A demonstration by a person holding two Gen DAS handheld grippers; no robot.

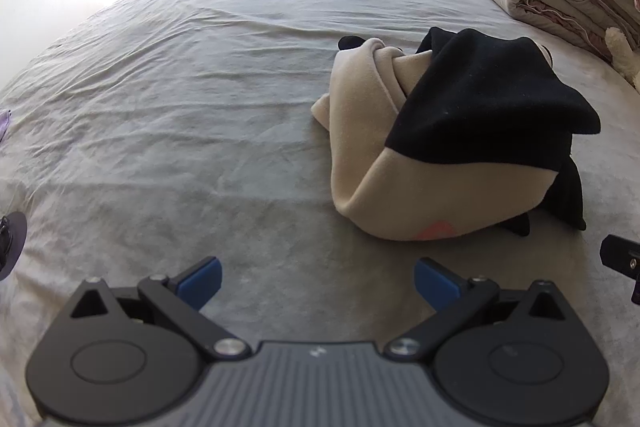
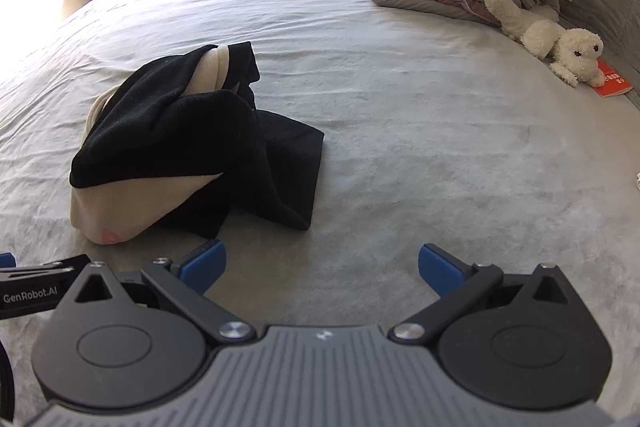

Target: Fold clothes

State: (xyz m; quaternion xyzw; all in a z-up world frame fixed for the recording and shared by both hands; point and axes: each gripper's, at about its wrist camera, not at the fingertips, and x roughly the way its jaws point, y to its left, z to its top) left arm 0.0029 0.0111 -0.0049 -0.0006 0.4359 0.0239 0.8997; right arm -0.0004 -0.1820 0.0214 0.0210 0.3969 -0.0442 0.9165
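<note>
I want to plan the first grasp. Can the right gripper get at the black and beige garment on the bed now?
Probably yes. The right gripper is open, and only bare bed sheet lies between it and the crumpled garment, ahead to its left.

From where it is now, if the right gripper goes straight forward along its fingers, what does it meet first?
Probably only the grey bed sheet. The right gripper is open and points at bare sheet; the crumpled black and beige garment lies left of that line, the white plush toy far right. Depth is unclear.
</note>
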